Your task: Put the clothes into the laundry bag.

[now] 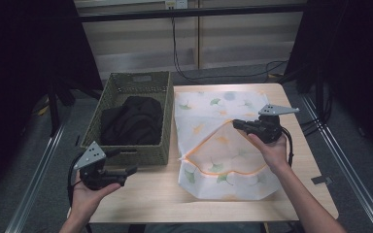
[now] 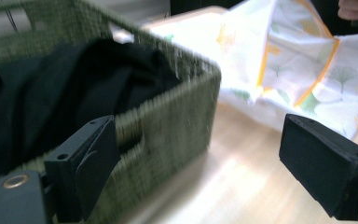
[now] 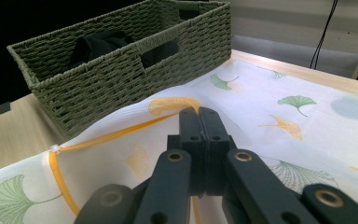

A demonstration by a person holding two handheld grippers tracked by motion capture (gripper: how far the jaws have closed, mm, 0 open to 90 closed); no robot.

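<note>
1. Woven green rectangular basket (image 1: 135, 121) sits on the left side of the light wooden table (image 1: 145, 196), w/ a crumpled black cloth (image 1: 132, 121) inside. Its right wall is just beside the bag.
2. White mesh laundry bag w/ ginkgo leaf print and orange zipper trim (image 1: 223, 145) lies flat on the right half of the table, mouth flap lifted.
3. Right gripper (image 1: 237, 124) is over the bag's upper middle, jaws pressed together, pinching the bag's fabric by the orange edge.
4. Left gripper (image 1: 132, 170) hangs at the basket's near corner, jaws spread wide w/ nothing between them. Bag is well off to its right, and the basket corner is btw it and the cloth.
</note>
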